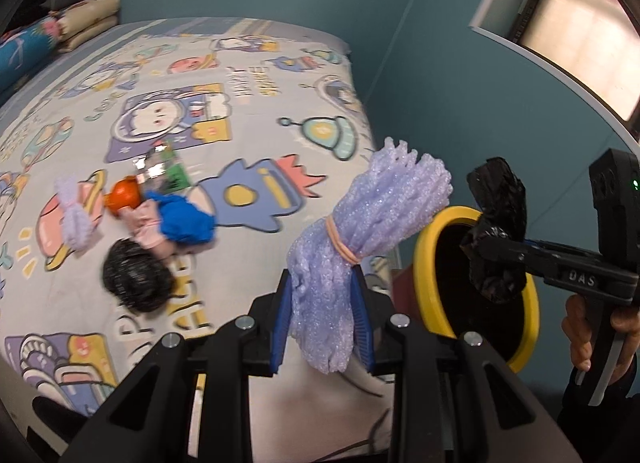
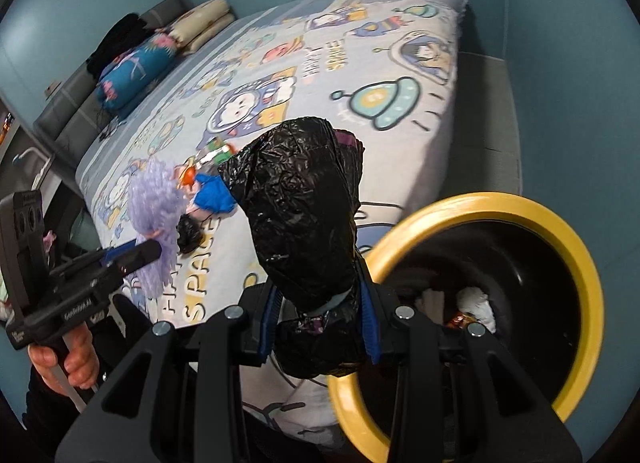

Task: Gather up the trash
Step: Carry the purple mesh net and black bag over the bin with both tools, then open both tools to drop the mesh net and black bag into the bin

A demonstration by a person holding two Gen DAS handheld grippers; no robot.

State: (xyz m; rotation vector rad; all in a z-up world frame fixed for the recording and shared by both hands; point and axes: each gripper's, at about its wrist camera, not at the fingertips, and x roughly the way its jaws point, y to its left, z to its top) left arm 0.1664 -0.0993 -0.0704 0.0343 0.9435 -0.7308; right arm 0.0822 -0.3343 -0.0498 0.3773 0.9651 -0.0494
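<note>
Left tool (image 1: 324,327) clamped on foam bundle (image 1: 360,231), right tool (image 2: 318,327) on black wad (image 2: 300,203); release squarely over bin (image 2: 576,247) (beside bed's corner).

Both grippers are black plastic frames with round silver screw heads and ribbed blue pads lining the fingers. The right gripper (image 1: 496,251), at the right edge of the left view, bears white letters "DAS", a green light and a grey trigger. The hand (image 1: 580,339) emerges from a dark sleeve (image 1: 600,423).
</note>
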